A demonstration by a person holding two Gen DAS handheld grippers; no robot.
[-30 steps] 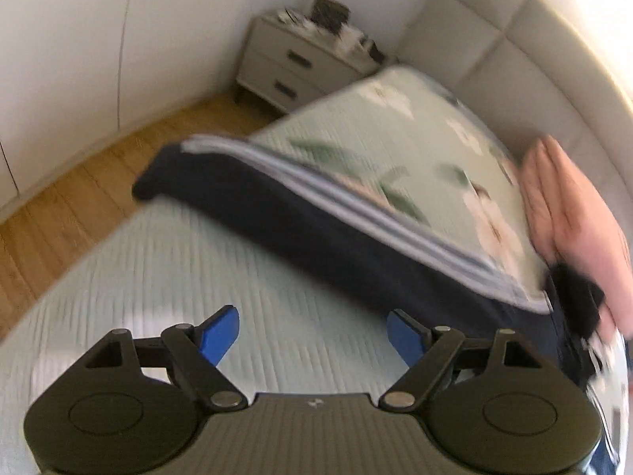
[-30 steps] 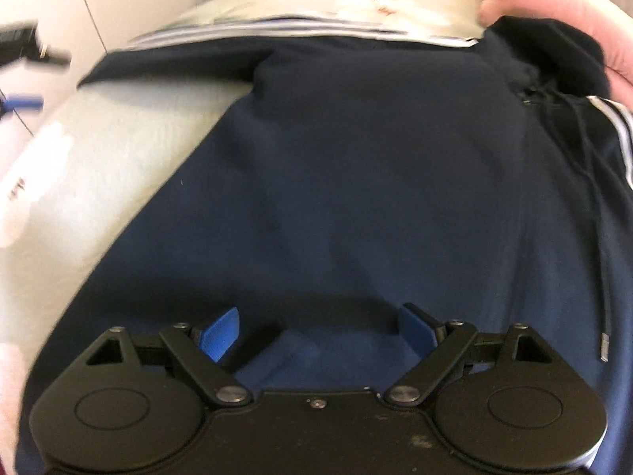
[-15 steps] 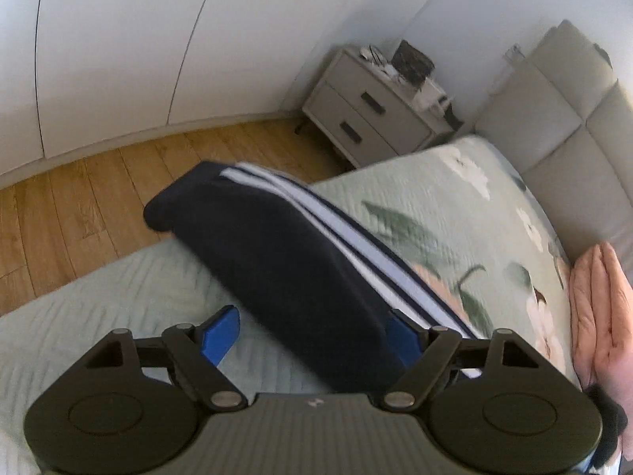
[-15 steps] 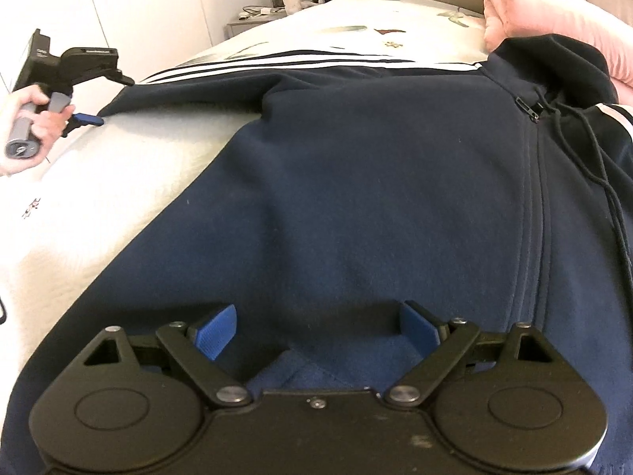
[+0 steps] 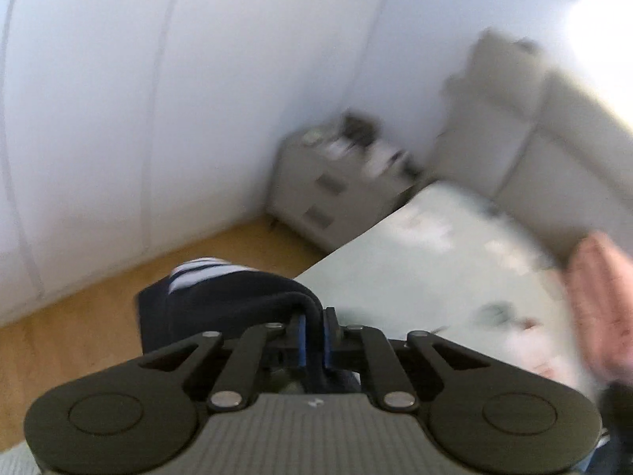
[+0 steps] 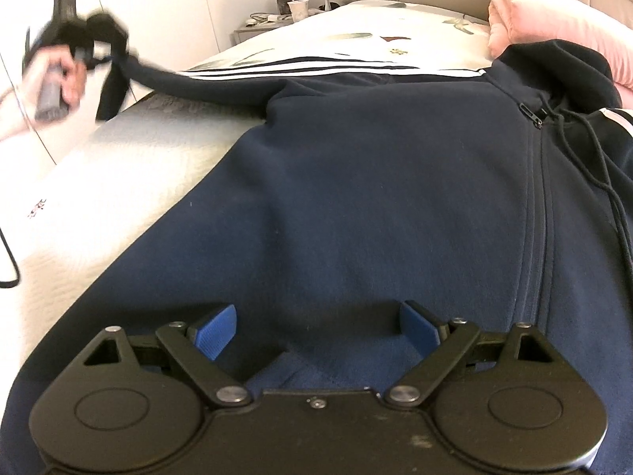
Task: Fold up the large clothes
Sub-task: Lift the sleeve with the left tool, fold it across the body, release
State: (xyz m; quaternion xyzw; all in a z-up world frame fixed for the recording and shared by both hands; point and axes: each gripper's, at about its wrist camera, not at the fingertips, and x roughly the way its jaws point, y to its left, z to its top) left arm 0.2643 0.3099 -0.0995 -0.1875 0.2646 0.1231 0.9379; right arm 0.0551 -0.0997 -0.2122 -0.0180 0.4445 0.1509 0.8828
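A navy zip hoodie (image 6: 376, 182) with white sleeve stripes lies spread front up on the bed. My left gripper (image 5: 312, 336) is shut on the cuff end of its sleeve (image 5: 221, 297) and holds it lifted off the bed. In the right wrist view the left gripper (image 6: 107, 49) shows at the far left with the sleeve (image 6: 205, 83) stretched up to it. My right gripper (image 6: 316, 328) is open, its blue pads astride the hoodie's bottom hem, low over the fabric.
A pink folded blanket (image 6: 554, 23) lies at the bed's head by the hood. A grey nightstand (image 5: 328, 194) with clutter stands beside the bed. Wooden floor (image 5: 79, 316) and white wardrobe doors (image 5: 99, 118) lie to the left. A black cable (image 6: 10, 261) crosses the bedcover.
My left gripper closed on the sleeve's cuff and lifted it up and away from the bed. My right gripper stayed open over the hem.
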